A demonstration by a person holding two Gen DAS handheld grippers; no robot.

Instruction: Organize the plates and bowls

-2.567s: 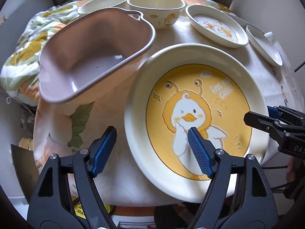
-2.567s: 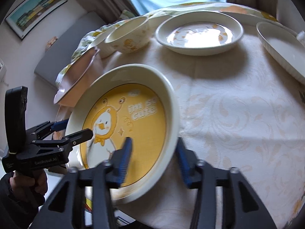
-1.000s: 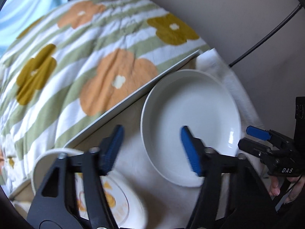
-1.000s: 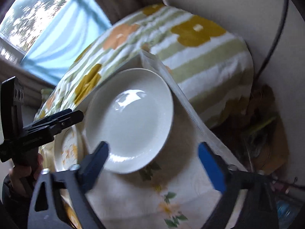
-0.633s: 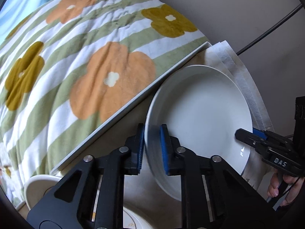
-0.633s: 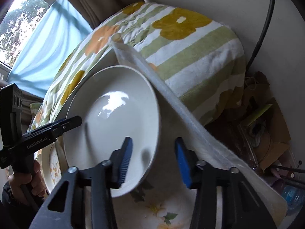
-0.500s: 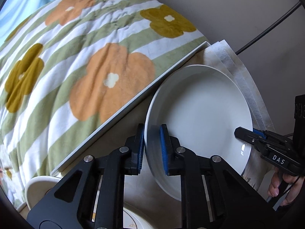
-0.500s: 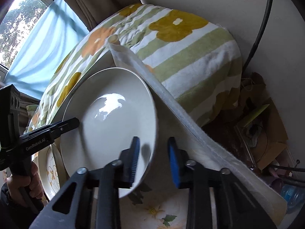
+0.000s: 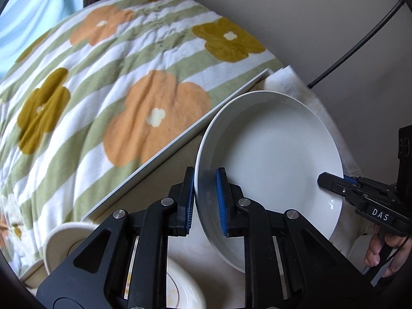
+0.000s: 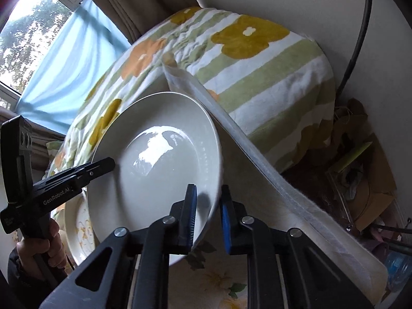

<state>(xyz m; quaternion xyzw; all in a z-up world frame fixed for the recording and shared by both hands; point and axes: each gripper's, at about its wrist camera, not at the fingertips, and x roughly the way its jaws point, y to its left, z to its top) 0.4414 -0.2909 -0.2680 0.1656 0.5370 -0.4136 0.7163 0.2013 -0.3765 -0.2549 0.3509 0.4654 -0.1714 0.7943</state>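
A plain white plate [image 9: 278,159] is held between both grippers, tilted up off the table. My left gripper [image 9: 204,200] is shut on its left rim. My right gripper [image 10: 208,216] is shut on the opposite rim, and it also shows in the left wrist view [image 9: 332,184] at the plate's right edge. In the right wrist view the plate [image 10: 159,170] fills the middle, with the left gripper [image 10: 103,166] clamped at its far left. A cream plate with a yellow print [image 10: 77,229] lies under it on the table; it also shows in the left wrist view [image 9: 180,288].
A cream bowl [image 9: 64,242] sits at the lower left. A flowered green-striped blanket [image 9: 116,90] lies behind the table's white edge [image 9: 180,141]. A wall with a black cable [image 9: 347,51] is close on the right. Floor clutter and cardboard [image 10: 360,180] lie beyond the table's right edge.
Both grippers moved from the yellow duck plate to the white plate. The left one closed on its rim first, then the right one closed on the opposite rim. The plate now tilts up.
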